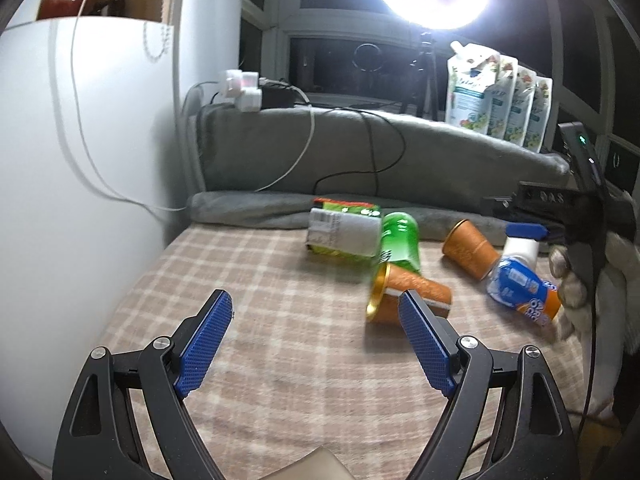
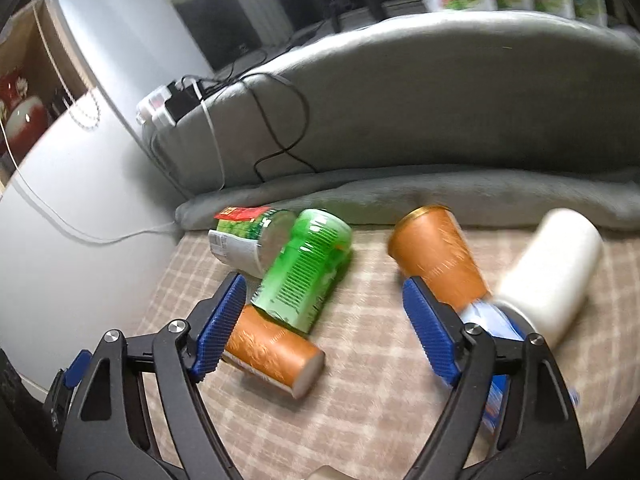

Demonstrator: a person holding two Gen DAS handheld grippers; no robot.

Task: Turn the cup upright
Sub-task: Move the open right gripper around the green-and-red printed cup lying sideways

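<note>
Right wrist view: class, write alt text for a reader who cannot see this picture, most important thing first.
The open right gripper hovers over a checked cloth strewn with containers on their sides: two orange cups, a green can, a white-capped bottle and a labelled tub. A grey blanket and cables lie behind.

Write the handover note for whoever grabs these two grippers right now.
Left gripper: open, empty, above the plaid cloth.
Right gripper: open, empty, close over the clutter.
Near orange cup lies on its side against the green can; far orange cup is also down, by the white-capped bottle.
Done: nothing, no cup upright.
Left: grasp a cup and stand it up.
</note>
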